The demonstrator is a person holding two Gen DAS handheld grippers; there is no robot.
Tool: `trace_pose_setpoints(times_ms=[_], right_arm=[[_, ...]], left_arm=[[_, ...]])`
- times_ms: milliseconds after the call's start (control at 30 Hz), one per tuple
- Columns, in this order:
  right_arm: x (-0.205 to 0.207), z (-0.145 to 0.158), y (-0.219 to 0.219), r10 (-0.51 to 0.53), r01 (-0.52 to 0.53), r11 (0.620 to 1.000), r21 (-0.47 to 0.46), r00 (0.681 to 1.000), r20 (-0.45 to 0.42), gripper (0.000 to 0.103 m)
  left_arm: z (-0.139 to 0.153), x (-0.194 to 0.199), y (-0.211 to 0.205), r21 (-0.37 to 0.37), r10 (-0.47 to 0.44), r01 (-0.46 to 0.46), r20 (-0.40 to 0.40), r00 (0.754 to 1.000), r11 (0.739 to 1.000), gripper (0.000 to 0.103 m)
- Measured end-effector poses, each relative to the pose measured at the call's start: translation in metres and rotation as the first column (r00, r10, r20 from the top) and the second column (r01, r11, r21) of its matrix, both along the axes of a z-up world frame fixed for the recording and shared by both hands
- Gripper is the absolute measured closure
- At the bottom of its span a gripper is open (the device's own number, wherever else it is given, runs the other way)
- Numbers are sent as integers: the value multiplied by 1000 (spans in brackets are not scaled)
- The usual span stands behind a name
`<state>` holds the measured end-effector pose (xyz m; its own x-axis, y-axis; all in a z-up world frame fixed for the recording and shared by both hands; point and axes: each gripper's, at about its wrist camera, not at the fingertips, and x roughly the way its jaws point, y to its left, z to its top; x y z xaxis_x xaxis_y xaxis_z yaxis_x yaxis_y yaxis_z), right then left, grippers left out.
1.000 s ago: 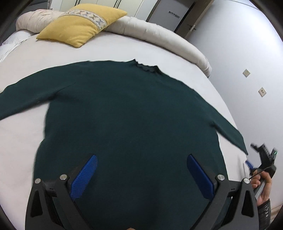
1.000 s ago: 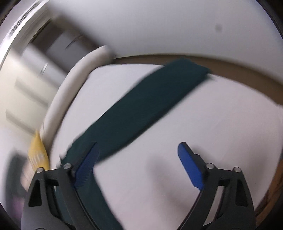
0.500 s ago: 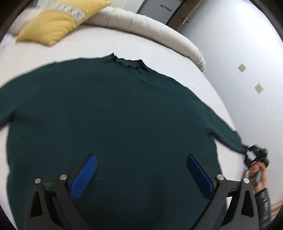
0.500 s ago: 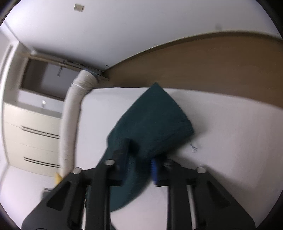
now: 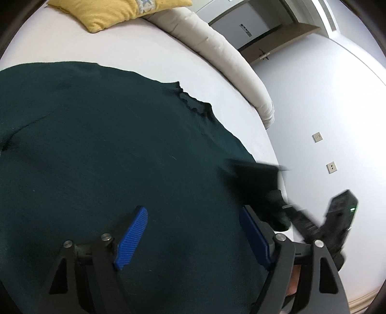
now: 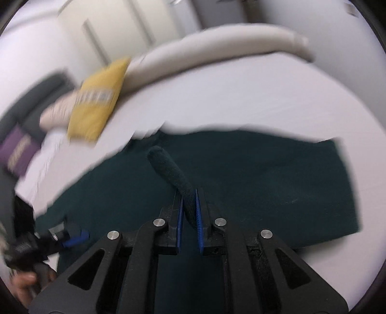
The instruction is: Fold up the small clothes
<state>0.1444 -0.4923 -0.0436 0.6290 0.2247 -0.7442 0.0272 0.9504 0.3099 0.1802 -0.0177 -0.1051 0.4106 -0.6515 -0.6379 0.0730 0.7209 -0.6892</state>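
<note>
A dark green long-sleeved sweater (image 5: pixel 108 149) lies flat on the white bed (image 5: pixel 144 55), neck toward the bolster. My left gripper (image 5: pixel 193 231) is open above the sweater's lower body, holding nothing. My right gripper (image 6: pixel 189 212) is shut on the sweater's sleeve cuff (image 6: pixel 168 169) and holds it lifted over the sweater's body (image 6: pixel 265 183). In the left wrist view the right gripper (image 5: pixel 277 207) shows blurred at the right with the sleeve (image 5: pixel 251 174) raised. In the right wrist view the left gripper (image 6: pixel 70 238) shows at the lower left.
A yellow cushion (image 5: pixel 115 12) and a long cream bolster (image 5: pixel 217 50) lie at the head of the bed. A wall (image 5: pixel 337 120) with two sockets runs along the bed's right edge. A purple cushion (image 6: pixel 17 154) sits far left.
My right gripper closed on the sleeve cuff and has swung it up and inward over the sweater's body. My left gripper shifted right over the sweater and stayed open.
</note>
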Motion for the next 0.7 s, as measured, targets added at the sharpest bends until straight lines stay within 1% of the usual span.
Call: trace_pose_setpoints(times_ms=[33, 100, 133, 167, 200, 233, 267, 300, 400, 433, 467, 533, 600, 633, 667, 700], right_arm=[[4, -10, 18, 31, -31, 999, -8, 999, -23, 91], [4, -29, 39, 69, -69, 997, -14, 997, -46, 88], [-13, -37, 49, 79, -79, 997, -6, 996, -51, 86], [-16, -40, 49, 81, -81, 997, 8, 995, -53, 81], [-24, -40, 42, 79, -78, 996, 31, 996, -51, 69], [-38, -43, 42, 75, -73, 996, 48, 996, -41, 58], [-52, -44, 41, 64, -62, 996, 63, 998, -28, 38], [-57, -42, 46, 53, -52, 996, 72, 998, -14, 34], [-104, -27, 32, 59, -64, 993, 98, 997, 46, 34], [-115, -25, 22, 47, -53, 993, 102, 997, 61, 34], [-120, -22, 15, 28, -35, 994, 105, 997, 74, 35], [-130, -13, -13, -31, 22, 994, 106, 996, 87, 35], [-130, -7, -36, -100, 89, 989, 118, 990, 94, 35], [-132, -4, -50, -143, 130, 983, 127, 985, 100, 35], [-135, -3, -62, -174, 160, 978, 133, 979, 103, 35], [-136, -2, -76, -213, 198, 970, 139, 971, 104, 35]], left_arm=[[-2, 3, 1, -2, 2, -2, -4, 1000, 1000, 23], [-6, 11, 1, -19, 1, -1, -20, 1000, 1000, 22], [-8, 14, -1, -23, -5, 5, -25, 1000, 1000, 21], [-9, 19, -6, -22, -12, 12, -26, 1000, 1000, 19], [-9, 22, -11, -21, -18, 18, -24, 1000, 1000, 18], [-10, 25, -17, -21, -27, 27, -25, 999, 999, 17], [-12, 30, -25, -25, -38, 37, -28, 999, 999, 16], [-14, 36, -35, -28, -53, 52, -36, 998, 998, 16], [-20, 51, -67, -4, -108, 108, -55, 993, 994, 17], [-22, 54, -77, 12, -120, 121, -61, 991, 993, 19], [-25, 62, -89, 44, -132, 134, -60, 989, 990, 23], [-24, 70, -103, 97, -139, 143, -43, 989, 985, 26], [-22, 83, -118, 175, -153, 158, -38, 987, 972, 39], [-22, 85, -120, 197, -152, 157, -41, 988, 968, 55], [-21, 91, -121, 221, -145, 152, -46, 988, 963, 76], [-19, 95, -119, 233, -140, 149, -53, 989, 961, 85]])
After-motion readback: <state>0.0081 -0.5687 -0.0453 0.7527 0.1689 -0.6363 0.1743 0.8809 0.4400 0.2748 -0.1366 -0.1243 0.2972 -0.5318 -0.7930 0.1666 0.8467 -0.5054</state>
